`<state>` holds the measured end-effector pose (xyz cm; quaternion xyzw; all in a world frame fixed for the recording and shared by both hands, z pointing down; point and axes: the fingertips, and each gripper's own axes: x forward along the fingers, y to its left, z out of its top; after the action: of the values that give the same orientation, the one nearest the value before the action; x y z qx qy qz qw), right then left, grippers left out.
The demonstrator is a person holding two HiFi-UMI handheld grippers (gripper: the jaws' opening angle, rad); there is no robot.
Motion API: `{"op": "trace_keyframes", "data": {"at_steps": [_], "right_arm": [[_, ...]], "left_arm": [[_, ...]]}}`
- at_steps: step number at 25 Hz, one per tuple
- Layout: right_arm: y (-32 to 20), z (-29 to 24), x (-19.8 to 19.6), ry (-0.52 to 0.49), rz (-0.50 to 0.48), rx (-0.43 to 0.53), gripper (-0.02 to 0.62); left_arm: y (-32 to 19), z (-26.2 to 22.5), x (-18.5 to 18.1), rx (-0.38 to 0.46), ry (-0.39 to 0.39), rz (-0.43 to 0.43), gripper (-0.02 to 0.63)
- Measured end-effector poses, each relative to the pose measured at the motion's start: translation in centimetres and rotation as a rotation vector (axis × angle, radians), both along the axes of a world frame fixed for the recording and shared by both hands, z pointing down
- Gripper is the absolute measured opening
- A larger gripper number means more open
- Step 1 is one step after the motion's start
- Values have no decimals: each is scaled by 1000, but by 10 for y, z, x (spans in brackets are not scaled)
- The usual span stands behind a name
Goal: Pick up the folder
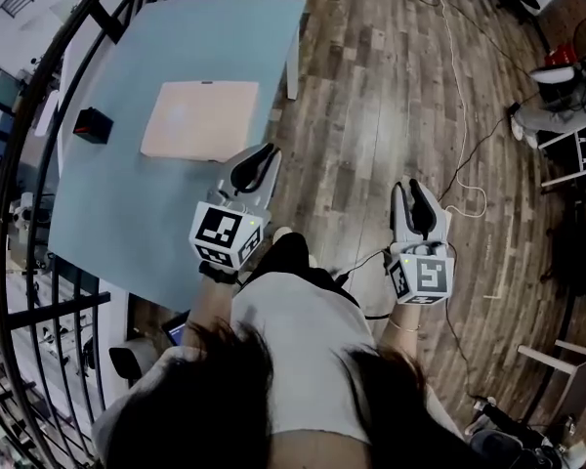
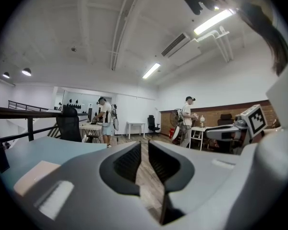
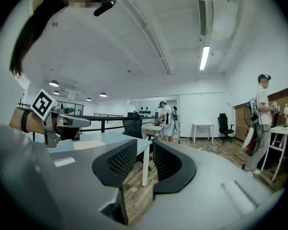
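Folder (image 1: 200, 120) is lying flat on the pale blue table (image 1: 190, 37), untouched, ahead of both tools. I am holding the left gripper (image 1: 261, 159) at the table's near edge, its jaws closed on nothing. The right gripper (image 1: 415, 191) is hanging over the wooden floor (image 1: 391, 86), jaws slightly parted and empty. I am judging that the closed jaws need parting first, then sliding low along the tabletop onto the folder's near edge. A small black box (image 1: 92, 124) is sitting near the folder; I am seeing nothing of its contents.
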<state>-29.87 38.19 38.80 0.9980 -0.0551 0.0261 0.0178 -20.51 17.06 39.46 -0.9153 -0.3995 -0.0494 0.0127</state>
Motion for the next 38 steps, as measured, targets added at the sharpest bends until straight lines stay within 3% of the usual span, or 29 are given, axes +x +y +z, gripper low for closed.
{"op": "trace_keyframes", "data": {"at_steps": [6, 12, 17, 23, 32, 38], "right_arm": [[9, 1, 20, -4, -21, 24, 114], [20, 13, 67, -24, -38, 45, 146], [30, 11, 124, -35, -63, 64, 167], [35, 6, 210, -40, -115, 161, 226], [-14, 3, 337, -66, -295, 182, 267], [-91, 7, 406, -123, -498, 175, 275]], "left_arm": [[0, 1, 16, -14, 1, -33, 63], [9, 11, 64, -27, -15, -52, 71], [16, 12, 116, -29, -34, -71, 81], [22, 4, 192, -33, -39, -104, 84], [-28, 6, 278, -67, -55, -248, 86], [-102, 14, 306, -85, -89, -438, 86]]}}
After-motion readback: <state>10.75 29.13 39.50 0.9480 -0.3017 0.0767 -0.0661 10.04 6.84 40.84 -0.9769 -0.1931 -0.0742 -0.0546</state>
